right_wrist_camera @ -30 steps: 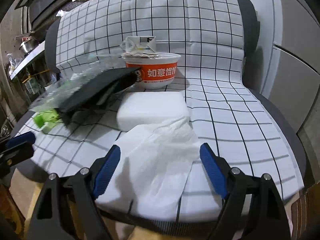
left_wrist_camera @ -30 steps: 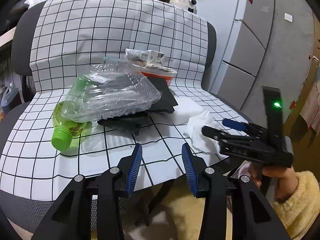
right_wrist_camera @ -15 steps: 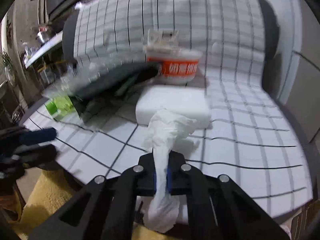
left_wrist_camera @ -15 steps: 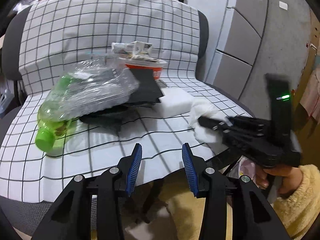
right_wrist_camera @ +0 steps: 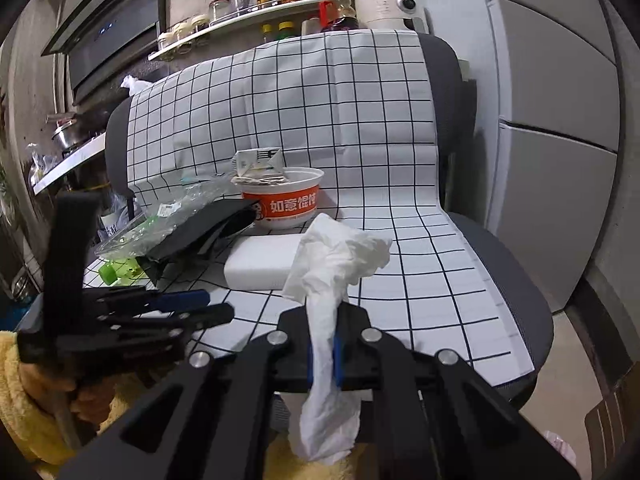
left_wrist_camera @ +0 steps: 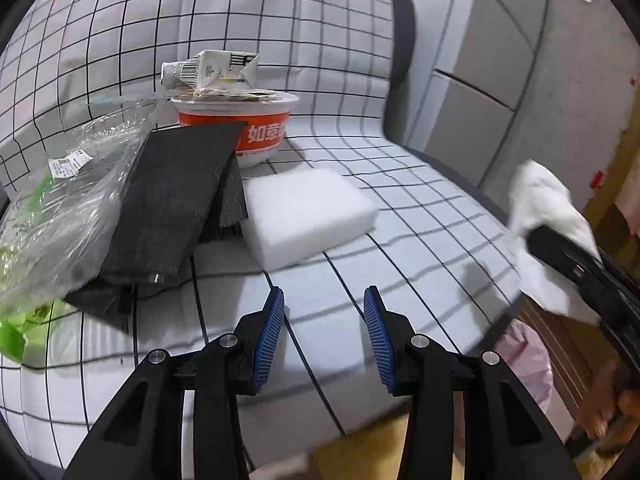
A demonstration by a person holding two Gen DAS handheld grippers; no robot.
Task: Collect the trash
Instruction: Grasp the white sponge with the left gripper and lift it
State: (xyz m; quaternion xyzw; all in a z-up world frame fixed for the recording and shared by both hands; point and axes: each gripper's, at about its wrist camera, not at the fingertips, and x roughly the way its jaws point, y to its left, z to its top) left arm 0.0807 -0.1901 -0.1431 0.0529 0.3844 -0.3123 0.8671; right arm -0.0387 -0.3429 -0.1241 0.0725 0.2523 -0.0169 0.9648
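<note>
1. My right gripper [right_wrist_camera: 324, 354] is clamped tight on the crumpled white tissue [right_wrist_camera: 336, 268]. The tissue stands up above the pads and hangs limp below them, lifted clear of the chair seat [right_wrist_camera: 504, 264].
2. My left gripper [left_wrist_camera: 323, 316] has its pads parted with a moderate gap and holds nothing. It hovers over the front of the seat, near the white foam block [left_wrist_camera: 308, 210].
3. Landmark: the foam block, lying flat on the checked cloth [left_wrist_camera: 420, 216].
4. Behind the block: an orange instant-food bowl [left_wrist_camera: 256, 128], with paper scraps and a flattened carton [left_wrist_camera: 212, 68] stacked on top.
5. Touching the block's left edge: dark folded pads [left_wrist_camera: 168, 200], one leaning against the bowl.
6. Further left of the block: crinkled clear plastic packaging [left_wrist_camera: 68, 208] overlying a green bottle [left_wrist_camera: 12, 340].
7. Right of the block, past the seat edge: a pink bag [left_wrist_camera: 528, 364].
</note>
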